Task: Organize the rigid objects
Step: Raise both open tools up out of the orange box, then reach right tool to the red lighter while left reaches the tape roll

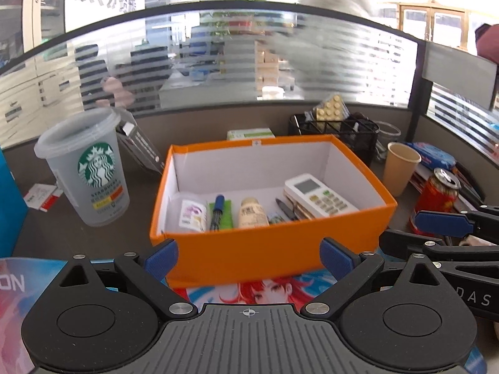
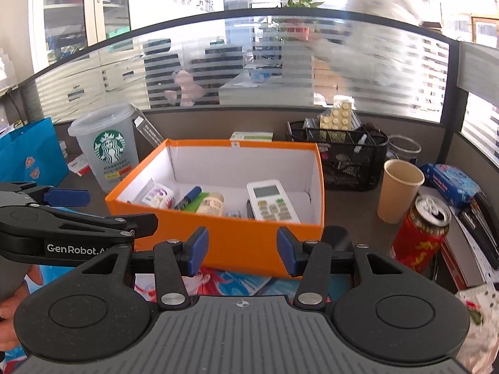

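Observation:
An orange box (image 1: 274,249) (image 2: 240,246) sits on the desk just ahead of both grippers. Inside it lie a white remote (image 1: 319,194) (image 2: 271,201), a small beige bottle (image 1: 252,213) (image 2: 212,204), a blue marker (image 1: 217,207) (image 2: 188,198), a white packet (image 1: 192,215) (image 2: 157,196) and a dark pen (image 1: 285,208). My left gripper (image 1: 248,260) is open and empty in front of the box. My right gripper (image 2: 241,249) is open and empty, also at the box's near wall. The right gripper's blue finger (image 1: 443,222) shows in the left view.
A Starbucks cup (image 1: 90,168) (image 2: 109,152) stands left of the box. A paper cup (image 1: 400,168) (image 2: 399,190) and a red can (image 1: 436,199) (image 2: 421,233) stand right. A black mesh organizer (image 1: 343,134) (image 2: 343,152) sits behind. A glass partition (image 1: 249,62) backs the desk.

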